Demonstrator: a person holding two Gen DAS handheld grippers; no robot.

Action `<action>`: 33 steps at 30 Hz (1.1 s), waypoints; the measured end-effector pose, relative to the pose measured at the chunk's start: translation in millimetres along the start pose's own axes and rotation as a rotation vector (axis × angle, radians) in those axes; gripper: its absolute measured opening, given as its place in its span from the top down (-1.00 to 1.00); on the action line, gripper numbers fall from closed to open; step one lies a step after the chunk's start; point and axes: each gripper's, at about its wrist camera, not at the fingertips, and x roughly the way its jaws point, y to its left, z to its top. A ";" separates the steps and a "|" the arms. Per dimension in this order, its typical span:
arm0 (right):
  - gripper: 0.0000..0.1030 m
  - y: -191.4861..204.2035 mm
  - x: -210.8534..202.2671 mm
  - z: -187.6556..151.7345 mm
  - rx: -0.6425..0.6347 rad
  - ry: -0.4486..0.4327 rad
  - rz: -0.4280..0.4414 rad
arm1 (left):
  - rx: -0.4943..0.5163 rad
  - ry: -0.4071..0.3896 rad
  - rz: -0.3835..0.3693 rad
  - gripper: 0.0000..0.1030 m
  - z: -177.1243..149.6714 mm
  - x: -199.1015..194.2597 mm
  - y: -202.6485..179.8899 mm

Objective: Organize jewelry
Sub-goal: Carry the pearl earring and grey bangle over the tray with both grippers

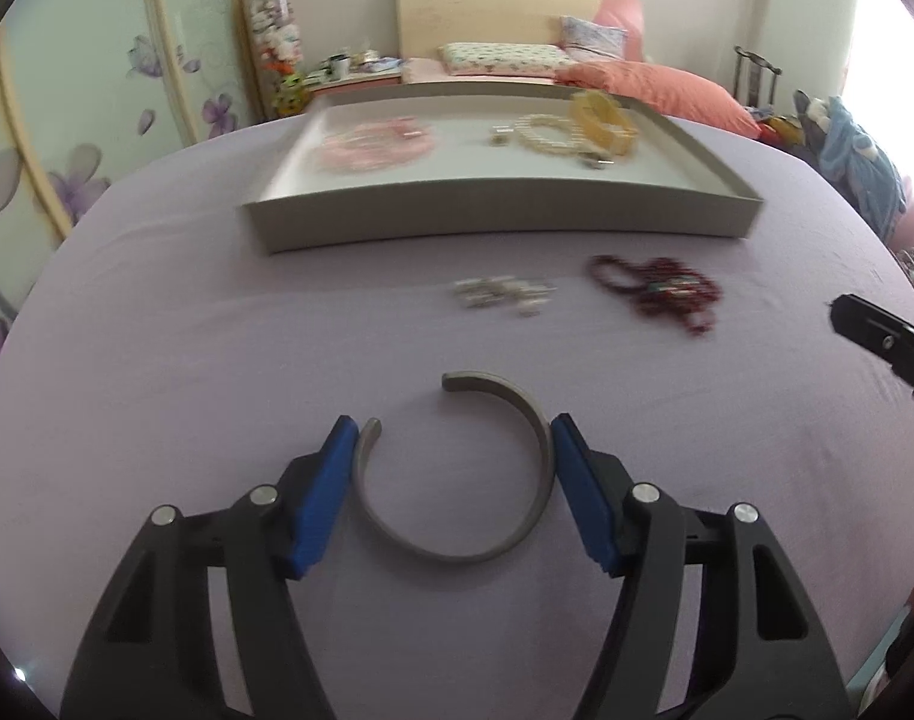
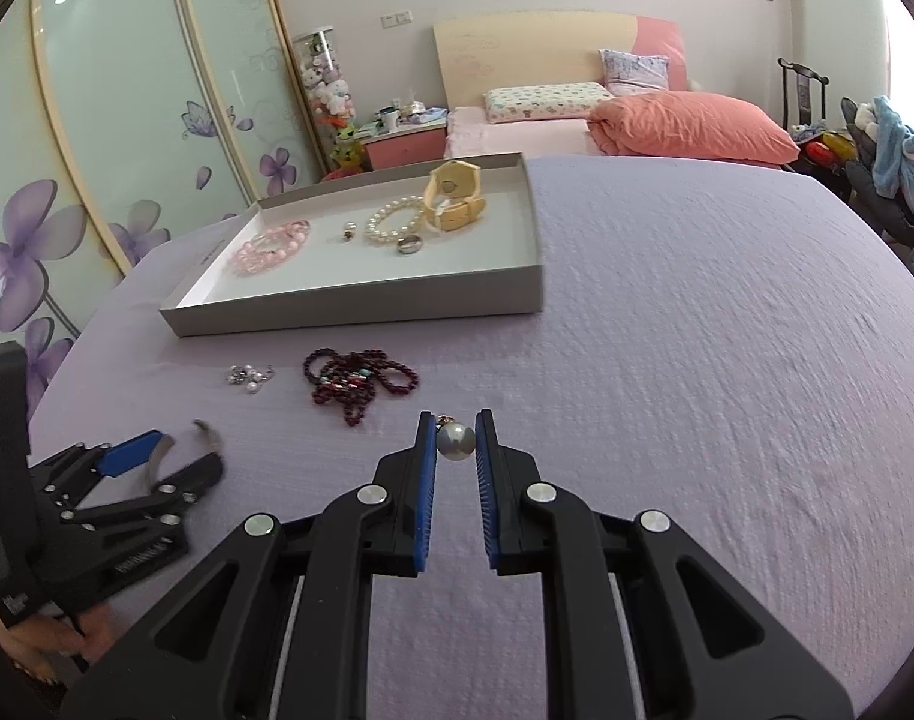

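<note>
Left gripper [image 1: 454, 438]: low over the lilac cloth, fingers pointing toward the tray; jaws wide, both blue pads touching or just beside the outer sides of the bangle. Whether it grips cannot be told.
Bangle [image 1: 529, 531]: grey open cuff lying flat between the left gripper's pads; its gap faces away and to the left, toward the tray. One end sits by the left pad, the other curls inward further out.
Right gripper [image 2: 456, 441]: low over the cloth, fingers pointing forward, to the right of the left gripper; jaws narrow, with the pearl between the tips.
Pearl [image 2: 455, 441]: round grey-white bead with a small gold cap on its far side; left pad touching or just beside it, a slim gap at the right pad.
Desk [image 2: 697, 360]: covered in lilac cloth.
Red beads [image 2: 355, 384]: dark tangled strand on the cloth, just beyond the right gripper, slightly left.
Small pieces [image 2: 250, 375]: silver-white cluster left of the red beads.
Tray [image 2: 361, 300]: shallow grey box beyond the loose pieces, long side facing the grippers.
Tray contents: pink beads [image 2: 271, 246] at left, a tiny piece [image 2: 349, 231], pearl bracelet [image 2: 391, 222], ring [image 2: 410, 244], cream watch [image 2: 454, 195] at right.
</note>
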 end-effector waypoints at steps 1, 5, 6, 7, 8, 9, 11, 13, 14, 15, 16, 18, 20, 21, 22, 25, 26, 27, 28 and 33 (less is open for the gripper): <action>0.74 4.3 1.3 0.5 -0.004 0.001 0.005 | -0.010 0.003 0.007 -0.26 -0.3 -1.0 9.6; 0.74 22.2 6.7 3.1 -0.022 0.001 0.032 | -0.066 -0.011 0.036 -0.26 1.9 -8.5 54.0; 0.74 28.1 8.2 4.3 -0.028 0.000 0.042 | -0.075 -0.019 0.041 -0.26 3.5 -11.4 60.0; 0.74 32.4 8.2 4.5 -0.032 -0.002 0.047 | -0.089 -0.039 0.041 -0.26 6.4 -17.2 68.8; 0.74 37.5 8.3 5.3 -0.036 -0.004 0.054 | -0.095 -0.052 0.037 -0.26 8.0 -21.3 72.7; 0.74 41.5 8.1 6.4 -0.041 -0.008 0.060 | -0.102 -0.068 0.029 -0.26 10.2 -25.5 76.8; 0.74 50.6 6.6 9.6 -0.050 -0.023 0.067 | -0.113 -0.112 0.004 -0.26 15.9 -38.5 82.7; 0.74 58.9 3.9 14.7 -0.065 -0.044 0.067 | -0.109 -0.157 -0.015 -0.26 20.9 -50.8 84.2; 0.74 62.7 2.0 17.3 -0.074 -0.055 0.064 | -0.106 -0.175 -0.025 -0.26 22.1 -55.2 84.4; 0.74 64.7 1.1 19.1 -0.082 -0.062 0.061 | -0.098 -0.205 -0.040 -0.26 24.2 -62.7 83.9; 0.74 68.7 -0.6 22.3 -0.092 -0.072 0.059 | -0.090 -0.230 -0.051 -0.26 24.9 -68.2 82.6; 0.74 72.6 -2.2 26.2 -0.102 -0.083 0.059 | -0.074 -0.269 -0.069 -0.26 26.1 -77.6 79.4; 0.74 76.8 -3.0 27.7 -0.114 -0.092 0.054 | -0.056 -0.304 -0.074 -0.26 28.2 -85.0 73.7; 0.74 78.6 -2.4 28.4 -0.118 -0.094 0.052 | -0.049 -0.313 -0.076 -0.26 28.8 -86.7 71.6; 0.74 79.6 -1.5 29.2 -0.121 -0.094 0.049 | -0.042 -0.321 -0.078 -0.26 31.7 -86.6 70.3; 0.74 80.7 2.4 29.4 -0.125 -0.091 0.042 | -0.035 -0.327 -0.083 -0.26 34.4 -85.3 66.7; 0.74 80.7 3.7 28.5 -0.124 -0.089 0.040 | -0.033 -0.325 -0.086 -0.26 34.9 -84.4 65.5; 0.74 80.2 4.8 28.2 -0.123 -0.086 0.040 | -0.032 -0.324 -0.088 -0.26 35.2 -83.6 65.1; 0.74 79.7 6.1 28.2 -0.123 -0.083 0.037 | -0.029 -0.321 -0.089 -0.26 35.6 -81.9 64.0; 0.74 78.2 9.2 28.1 -0.119 -0.077 0.027 | -0.029 -0.313 -0.092 -0.26 36.8 -77.2 64.0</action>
